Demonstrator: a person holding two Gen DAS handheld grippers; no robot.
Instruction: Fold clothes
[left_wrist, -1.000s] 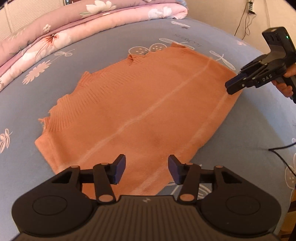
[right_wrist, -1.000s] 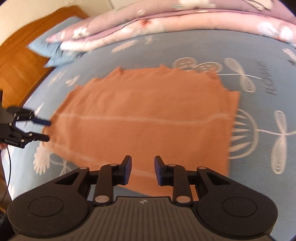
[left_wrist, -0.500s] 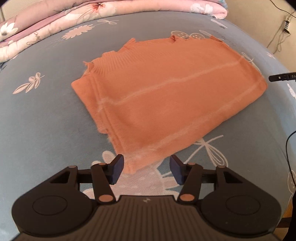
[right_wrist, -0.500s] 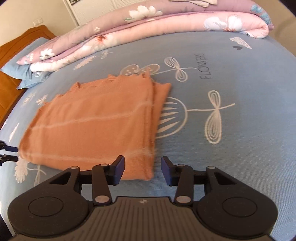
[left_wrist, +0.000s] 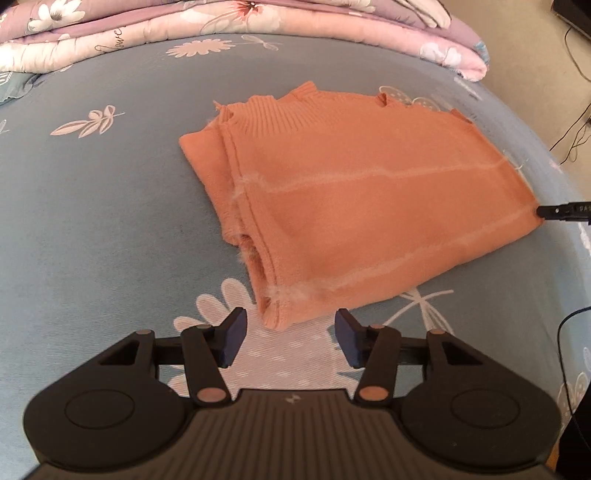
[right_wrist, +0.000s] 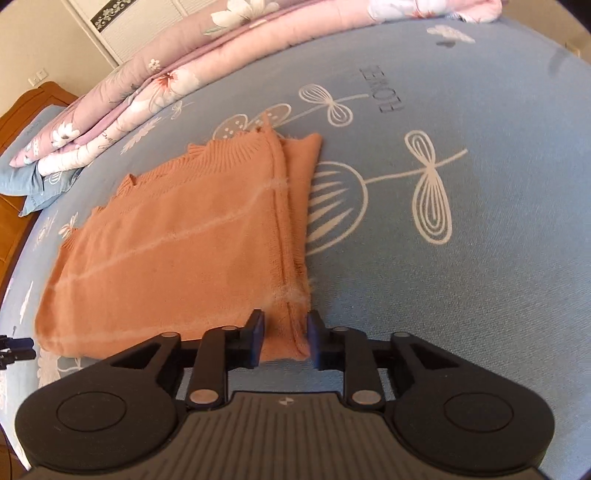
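An orange knit sweater (left_wrist: 369, 206) lies folded flat on the blue bed sheet (left_wrist: 92, 221). My left gripper (left_wrist: 290, 332) hovers at its near left corner. That corner sits between the closing jaws, and the pads do not touch it. My right gripper (right_wrist: 286, 332) is at the sweater's (right_wrist: 184, 251) near right corner. The folded edge fills the gap between its closing jaws, with no clear pinch. The right gripper's tip (left_wrist: 561, 212) shows at the sweater's far corner in the left wrist view. The left gripper's tip (right_wrist: 14, 345) shows at the left edge of the right wrist view.
A folded pink floral quilt (left_wrist: 258, 22) runs along the back of the bed, with a blue pillow (right_wrist: 33, 184) and a wooden headboard (right_wrist: 22, 110) at the left. Dark cables (left_wrist: 572, 122) hang beyond the bed's right edge.
Both grippers slid outward along the near edge and rolled; each now has a sweater corner between its fingers. The right jaws widened, then narrowed around the fold.
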